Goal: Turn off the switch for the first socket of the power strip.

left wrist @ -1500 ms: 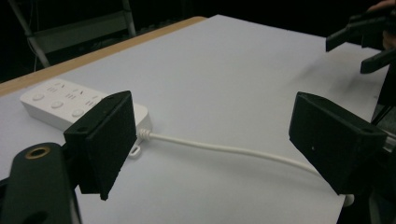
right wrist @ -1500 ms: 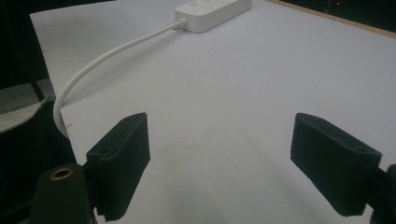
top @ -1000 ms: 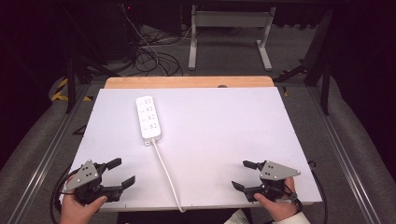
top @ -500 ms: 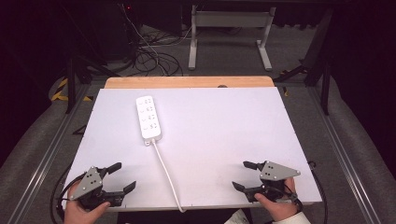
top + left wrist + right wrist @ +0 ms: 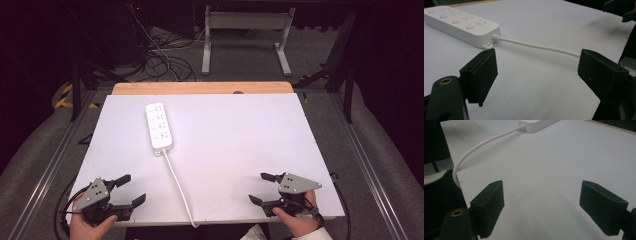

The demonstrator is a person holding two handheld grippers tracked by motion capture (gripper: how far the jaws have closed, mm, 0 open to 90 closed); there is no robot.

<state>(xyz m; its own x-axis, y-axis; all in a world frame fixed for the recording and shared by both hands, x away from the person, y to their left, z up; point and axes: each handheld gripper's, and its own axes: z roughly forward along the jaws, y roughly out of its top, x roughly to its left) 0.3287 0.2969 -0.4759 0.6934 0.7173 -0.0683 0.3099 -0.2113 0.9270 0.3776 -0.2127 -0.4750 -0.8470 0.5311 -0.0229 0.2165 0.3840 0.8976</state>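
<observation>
White plastic power strip (image 5: 159, 126) lying flat on the pale table top (image 5: 240, 130), left of centre and toward the far edge, its long axis running near-to-far with a slight lean. Four socket groups face upward. From its near end a white cable (image 5: 177, 185) runs toward the person, bending a little rightward and dropping over the near table edge between the two grippers.

Left gripper (image 5: 131, 190): held low at the near left corner of the table, jaws spread wide with nothing between them. In the left gripper view the strip (image 5: 461, 25) lies ahead and to the left of the jaws, and the cable (image 5: 536, 46) crosses the gap between them farther off, apart from both.

Right gripper (image 5: 261, 188): held at the near right of the table, jaws likewise spread and empty. In the right gripper view the strip's near end (image 5: 536, 124) sits at the far top of the picture, and the cable (image 5: 474, 147) curves down past the left jaw.

Key relation: the strip lies beyond both grippers, far and to the right of the left one, far and well to the left of the right one. By judgement the left gripper is the nearer, and the cable's near run is closer to either gripper than the strip's body. A grasp across the strip's short width would call for jaws set crosswise to its near-to-far axis.

Background: a wooden strip along the table's far edge (image 5: 200, 88), dark floor with loose cables (image 5: 165, 60) beyond.
</observation>
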